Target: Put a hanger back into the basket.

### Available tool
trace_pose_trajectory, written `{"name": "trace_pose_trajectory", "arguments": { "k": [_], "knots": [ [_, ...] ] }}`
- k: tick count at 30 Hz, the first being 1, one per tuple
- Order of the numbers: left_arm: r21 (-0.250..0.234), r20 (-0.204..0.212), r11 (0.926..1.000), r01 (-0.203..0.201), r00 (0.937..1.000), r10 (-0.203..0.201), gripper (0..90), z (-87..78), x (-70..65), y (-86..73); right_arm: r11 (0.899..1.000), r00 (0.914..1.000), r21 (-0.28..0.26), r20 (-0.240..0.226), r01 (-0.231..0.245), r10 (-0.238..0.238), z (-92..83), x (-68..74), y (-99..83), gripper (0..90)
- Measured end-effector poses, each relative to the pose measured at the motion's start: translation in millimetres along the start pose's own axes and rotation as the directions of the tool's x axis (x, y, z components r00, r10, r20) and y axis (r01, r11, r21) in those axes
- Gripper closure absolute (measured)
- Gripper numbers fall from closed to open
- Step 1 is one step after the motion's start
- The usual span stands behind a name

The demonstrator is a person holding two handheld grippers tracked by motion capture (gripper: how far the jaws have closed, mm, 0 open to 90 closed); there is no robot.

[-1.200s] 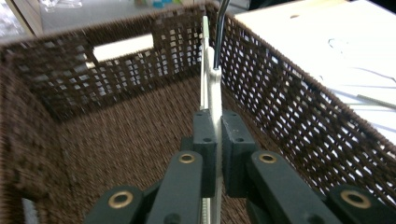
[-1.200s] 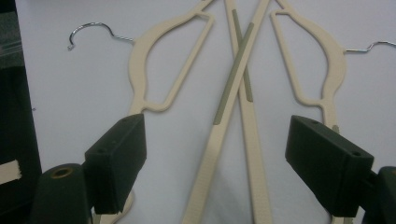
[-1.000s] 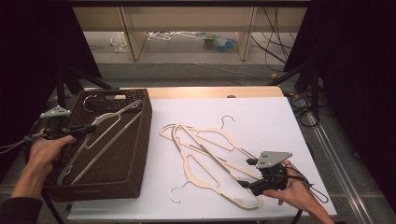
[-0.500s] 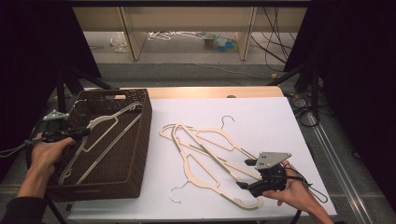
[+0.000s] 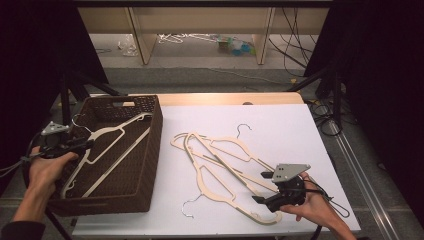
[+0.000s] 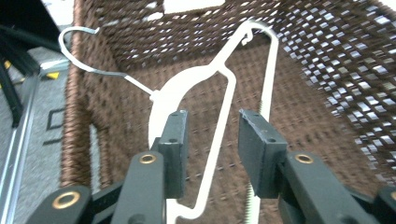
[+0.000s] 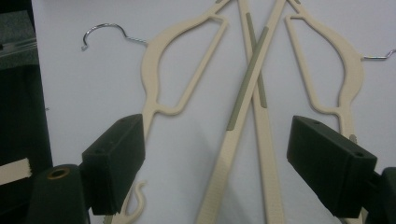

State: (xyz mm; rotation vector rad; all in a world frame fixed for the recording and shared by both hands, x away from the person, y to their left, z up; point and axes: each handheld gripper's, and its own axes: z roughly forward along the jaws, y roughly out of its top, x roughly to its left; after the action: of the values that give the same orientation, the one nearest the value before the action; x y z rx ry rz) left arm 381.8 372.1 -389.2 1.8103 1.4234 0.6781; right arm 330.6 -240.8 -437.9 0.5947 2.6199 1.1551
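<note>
Basket of dark brown woven wicker point(image 5: 145, 165), rectangular with a handle slot in its far wall, at the left end of the white table top point(image 5: 280, 125). Inside it, one cream plastic hanger with a metal hook point(image 5: 107, 147), lying slantwise, hook point(image 6: 81, 51) up over the basket's left rim. Beside that rim, the left hand point(image 5: 45, 167) wrapped round the left gripper point(image 5: 82, 146), grey three-cornered plate on top, jaws pointing into the basket. Left gripper point(image 6: 210, 140) released: jaws apart, straddling the thin inner bar of the hanger point(image 6: 219, 93) without touching it, wicker floor point(image 6: 299, 107) beyond.

Right of the basket, on the bare table, a loose pile of two cream plastic hangers point(image 5: 220, 160), crossed over one another, one hook point(image 5: 187, 207) toward the near edge, another hook point(image 5: 243, 129) toward the far side. Same pile in the right gripper view, long bars point(image 7: 247, 93) crossing in the middle, grey-green strips set along them.

Near the table's front right corner, the right hand point(image 5: 312, 207) holding the right gripper point(image 5: 262, 187), grey plate on top, cable trailing off to the right. Right gripper point(image 7: 215, 158) wide open, hovering low over the near ends of the crossed bars, gripping nothing.
</note>
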Motion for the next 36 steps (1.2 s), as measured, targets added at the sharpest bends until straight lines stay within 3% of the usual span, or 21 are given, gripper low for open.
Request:
{"name": "trace_pose_trajectory", "arguments": {
  "k": [3,7,10,14,16,21,24,25,29,32,34,36],
  "knots": [
    [-0.061,0.038,0.9982,0.003,0.9993,-0.001,58.0,-8.0,-15.0,1.8,1.0,1.0,-0.006,0.001,0.003,-0.003,0.3,0.1,0.1,20.4],
    [-0.141,0.104,0.9896,-0.026,0.9937,0.041,50.8,-18.0,-41.4,3.5,1.0,1.0,-0.019,0.007,-0.003,0.003,1.2,1.7,0.5,20.6],
    [-0.184,0.165,0.9805,-0.068,0.9813,0.099,44.0,-24.8,-66.2,2.4,1.0,0.9999,-0.019,0.011,-0.006,0.006,0.8,2.7,0.6,20.5],
    [-0.21,0.204,0.9743,-0.081,0.9711,0.124,35.2,-31.5,-94.3,-0.1,0.999,0.9994,-0.028,0.028,-0.018,0.018,2.5,4.6,1.4,19.9],
    [-0.227,0.231,0.9694,-0.092,0.9619,0.146,32.7,-34.7,-110.7,-2.9,0.999,0.9993,-0.031,0.029,-0.022,0.023,3.2,5.9,1.7,19.8],
    [-0.276,0.269,0.9508,-0.141,0.9383,0.218,28.3,-42.3,-140.4,-7.1,0.999,0.9986,-0.038,0.041,-0.032,0.034,6.1,10.5,1.9,19.2],
    [-0.292,0.285,0.9459,-0.142,0.9312,0.227,24.1,-43.9,-157.4,-9.6,0.999,0.9988,-0.037,0.04,-0.028,0.029,7.4,12.5,1.5,19.2],
    [-0.302,0.294,0.942,-0.147,0.9255,0.238,24.2,-43.3,-163.1,-10.9,0.999,0.9988,-0.036,0.039,-0.028,0.029,7.8,12.4,1.4,19.1],
    [-0.318,0.324,0.9387,-0.133,0.9151,0.24,22.0,-40.9,-180.4,-17.5,0.999,0.9985,-0.04,0.041,-0.034,0.036,8.5,11.8,0.5,18.9],
    [-0.336,0.309,0.9271,-0.165,0.9106,0.275,20.3,-38.8,-190.8,-25.2,0.998,0.9981,-0.043,0.048,-0.036,0.038,8.0,11.3,0.1,18.5],
    [-0.337,0.318,0.9263,-0.168,0.906,0.28,19.8,-37.5,-194.4,-30.0,0.998,0.9982,-0.044,0.048,-0.035,0.037,8.1,11.4,0.2,18.5],
    [-0.332,0.321,0.9286,-0.166,0.9057,0.277,18.9,-37.4,-198.9,-37.2,0.998,0.9979,-0.042,0.052,-0.036,0.038,8.8,12.6,0.8,18.5]
  ]
}}
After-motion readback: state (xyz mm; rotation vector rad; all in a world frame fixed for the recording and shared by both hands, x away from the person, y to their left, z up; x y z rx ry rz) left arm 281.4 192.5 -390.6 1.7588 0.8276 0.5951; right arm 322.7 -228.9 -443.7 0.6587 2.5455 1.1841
